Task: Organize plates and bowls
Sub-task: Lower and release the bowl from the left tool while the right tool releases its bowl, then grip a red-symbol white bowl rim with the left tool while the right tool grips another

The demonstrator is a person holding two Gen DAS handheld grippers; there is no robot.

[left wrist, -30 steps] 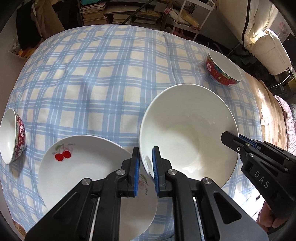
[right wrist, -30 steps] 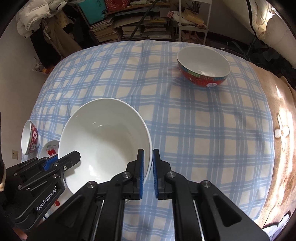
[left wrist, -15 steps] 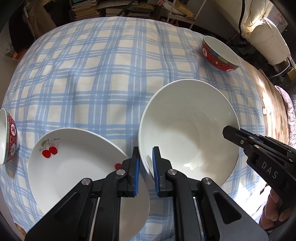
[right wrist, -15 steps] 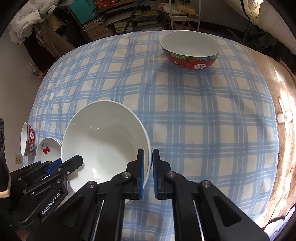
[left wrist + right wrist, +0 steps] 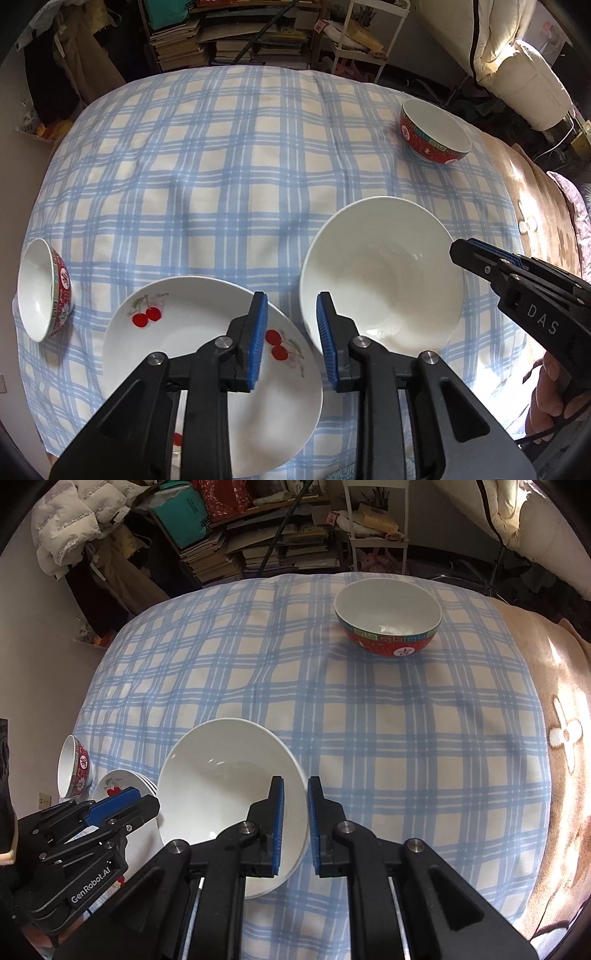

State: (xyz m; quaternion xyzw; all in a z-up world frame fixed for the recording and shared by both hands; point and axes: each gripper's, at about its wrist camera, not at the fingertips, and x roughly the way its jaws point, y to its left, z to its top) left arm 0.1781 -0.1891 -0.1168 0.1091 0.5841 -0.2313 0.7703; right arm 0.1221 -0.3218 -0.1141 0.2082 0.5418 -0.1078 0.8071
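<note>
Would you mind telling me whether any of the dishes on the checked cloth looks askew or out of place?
Yes: the small red bowl at the cloth's left edge, beside the cherry plate, lies tipped on its side, mouth facing sideways. The other red bowl sits upright.

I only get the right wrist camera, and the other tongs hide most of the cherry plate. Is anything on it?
Observer: No. The left wrist camera shows the cherry plate bare, with only painted cherries.
Child: Are the left tongs squeezing the big white bowl?
Observer: No. The left tongs are opening. The white bowl has its rim in the gap beside one pad, not pinched.
Child: Who holds my tongs?
Observer: A hand shows at the lower right edge of the left view, gripping the right tongs. Those are opening too, with the bowl's rim between them.
</note>
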